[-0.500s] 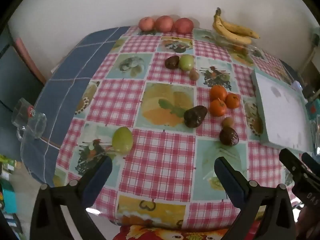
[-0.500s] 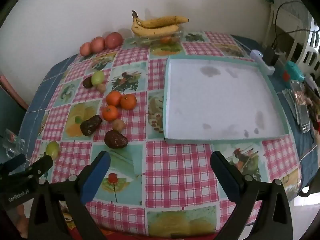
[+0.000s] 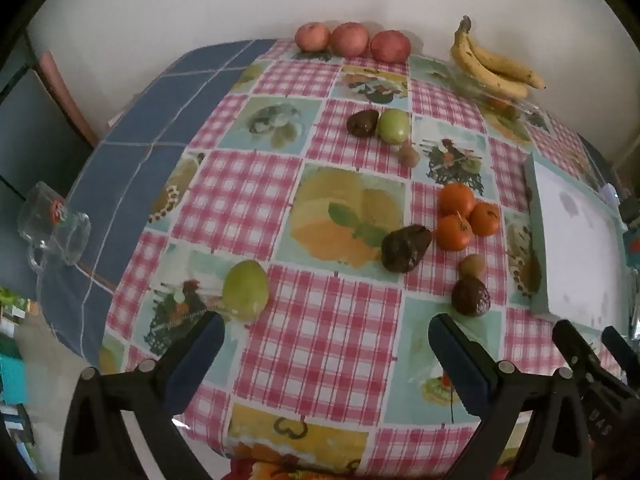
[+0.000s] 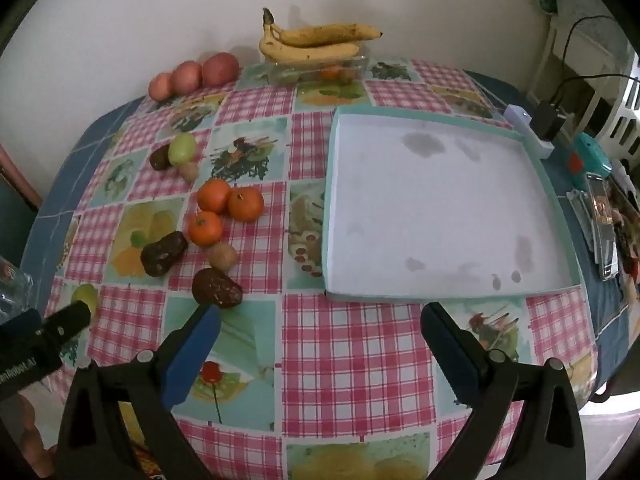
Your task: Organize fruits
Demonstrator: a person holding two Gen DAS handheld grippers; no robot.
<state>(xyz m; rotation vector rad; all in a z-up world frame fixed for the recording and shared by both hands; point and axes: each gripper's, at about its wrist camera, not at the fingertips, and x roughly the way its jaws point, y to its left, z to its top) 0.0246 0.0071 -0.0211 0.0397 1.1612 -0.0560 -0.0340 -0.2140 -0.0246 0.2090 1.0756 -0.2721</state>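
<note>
Fruit lies scattered on a checked tablecloth. In the left wrist view, a green fruit [image 3: 245,295] sits just beyond my left gripper [image 3: 326,330], which is open and holds nothing. Further out lie dark avocados [image 3: 404,248] [image 3: 470,296], three oranges [image 3: 464,216] and a small brown fruit [image 3: 471,266]. My right gripper [image 4: 320,320] is open too, low over the cloth, with an avocado [image 4: 216,287] by its left finger. An empty white tray [image 4: 436,204] with a teal rim lies ahead of it. Three red apples [image 4: 192,74] and bananas [image 4: 316,42] rest at the far edge.
A clear container [image 4: 320,70] under the bananas holds small fruit. A glass mug [image 3: 52,232] stands on the blue cloth at the left. A charger, cables and small items [image 4: 592,184] crowd the table's right edge. A wall closes the far side.
Both grippers have kept nearly still; the views are almost the same as half a second ago. No fruit has moved.
</note>
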